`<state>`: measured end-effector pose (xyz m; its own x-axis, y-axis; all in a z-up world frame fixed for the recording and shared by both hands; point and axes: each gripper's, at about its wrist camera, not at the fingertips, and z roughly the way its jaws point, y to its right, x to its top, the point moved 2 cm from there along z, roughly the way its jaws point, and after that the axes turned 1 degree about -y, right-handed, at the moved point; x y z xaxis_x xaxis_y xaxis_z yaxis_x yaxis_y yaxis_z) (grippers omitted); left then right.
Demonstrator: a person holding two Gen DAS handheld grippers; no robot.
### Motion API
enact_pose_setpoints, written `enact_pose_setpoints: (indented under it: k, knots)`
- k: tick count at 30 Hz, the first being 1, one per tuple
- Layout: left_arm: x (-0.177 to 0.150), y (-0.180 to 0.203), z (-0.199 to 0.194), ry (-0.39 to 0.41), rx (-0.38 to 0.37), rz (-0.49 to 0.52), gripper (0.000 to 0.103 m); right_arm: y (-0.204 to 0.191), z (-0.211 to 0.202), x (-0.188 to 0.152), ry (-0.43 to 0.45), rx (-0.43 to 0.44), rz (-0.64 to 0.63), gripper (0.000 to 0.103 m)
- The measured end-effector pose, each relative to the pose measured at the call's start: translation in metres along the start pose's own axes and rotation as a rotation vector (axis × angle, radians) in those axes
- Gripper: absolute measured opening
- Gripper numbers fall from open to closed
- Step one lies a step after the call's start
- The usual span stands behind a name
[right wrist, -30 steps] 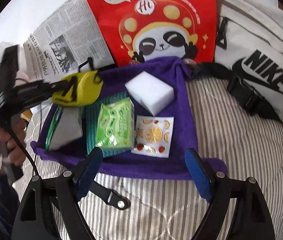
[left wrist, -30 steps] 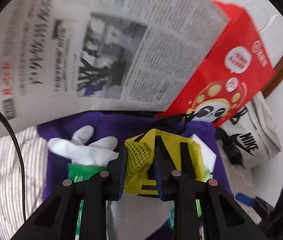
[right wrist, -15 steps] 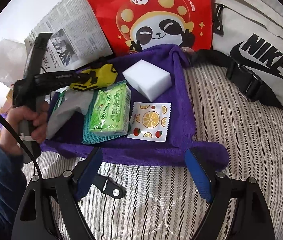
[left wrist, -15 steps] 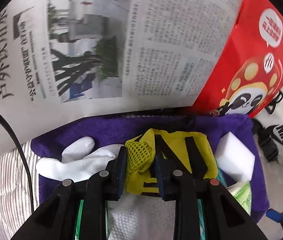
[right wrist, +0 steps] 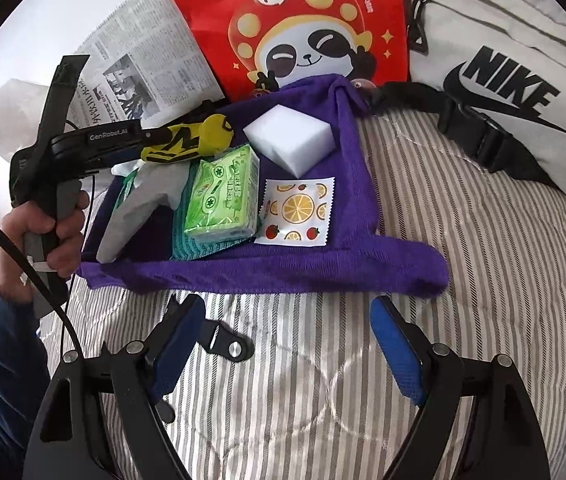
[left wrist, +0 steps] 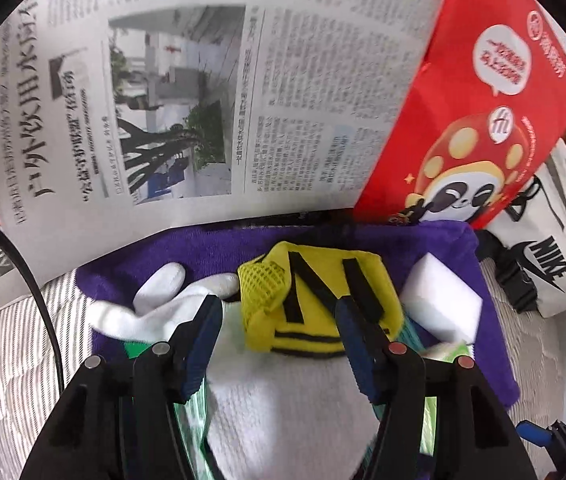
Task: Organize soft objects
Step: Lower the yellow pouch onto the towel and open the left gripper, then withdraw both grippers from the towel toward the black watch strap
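A purple towel [right wrist: 303, 272] lies on the striped bed. On it sit a white sponge block [right wrist: 289, 138], a green tissue pack [right wrist: 223, 196], a fruit-print wipe packet [right wrist: 297, 212], a white glove [left wrist: 163, 304] and a yellow pouch with black straps [left wrist: 315, 304]. My left gripper [left wrist: 277, 316] is open, its fingers on either side of the yellow pouch, which rests at the towel's back left. The pouch [right wrist: 189, 142] also shows in the right wrist view. My right gripper [right wrist: 287, 332] is open and empty above the bed, in front of the towel.
A red panda gift bag [right wrist: 303, 24] and a newspaper [left wrist: 203, 92] stand behind the towel. A white Nike bag [right wrist: 523, 92] with a black buckle strap lies at the right. A black strap end [right wrist: 227, 344] lies on the bed near my right gripper.
My left gripper has opened and let go of the yellow pouch, which now lies on the towel. My right gripper has drawn a little closer to the towel.
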<state>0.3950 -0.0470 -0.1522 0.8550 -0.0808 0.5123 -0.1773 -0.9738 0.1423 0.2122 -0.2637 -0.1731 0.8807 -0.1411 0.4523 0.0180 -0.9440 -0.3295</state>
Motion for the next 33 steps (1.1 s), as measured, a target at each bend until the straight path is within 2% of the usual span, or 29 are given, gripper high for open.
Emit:
enact_pose_setpoints:
  k: [5, 9, 15, 19, 23, 26, 33]
  knots:
    - [-0.015, -0.005, -0.036, 0.019, 0.013, 0.031, 0.057, -0.006, -0.017, -0.009, 0.021, -0.002, -0.011, 0.084]
    - [-0.036, -0.027, -0.071, 0.042, -0.032, 0.018, 0.057, -0.011, -0.032, -0.018, 0.04, -0.016, -0.029, 0.084]
    - [-0.085, -0.04, -0.112, 0.043, -0.024, 0.011, 0.057, -0.02, -0.038, -0.036, 0.047, -0.013, -0.053, 0.084]
    - [-0.123, -0.046, -0.124, 0.039, 0.006, 0.012, 0.061, -0.027, -0.026, -0.05, 0.024, -0.037, -0.095, 0.084]
    - [-0.16, -0.057, -0.116, -0.004, -0.017, -0.037, 0.061, -0.04, -0.003, -0.056, 0.019, -0.071, -0.213, 0.084]
    - [-0.177, -0.069, -0.119, -0.016, -0.038, -0.086, 0.061, -0.048, 0.019, -0.055, 0.019, -0.082, -0.304, 0.083]
    - [-0.195, -0.085, -0.121, -0.009, -0.056, -0.147, 0.062, -0.067, 0.052, -0.045, -0.005, -0.05, -0.449, 0.08]
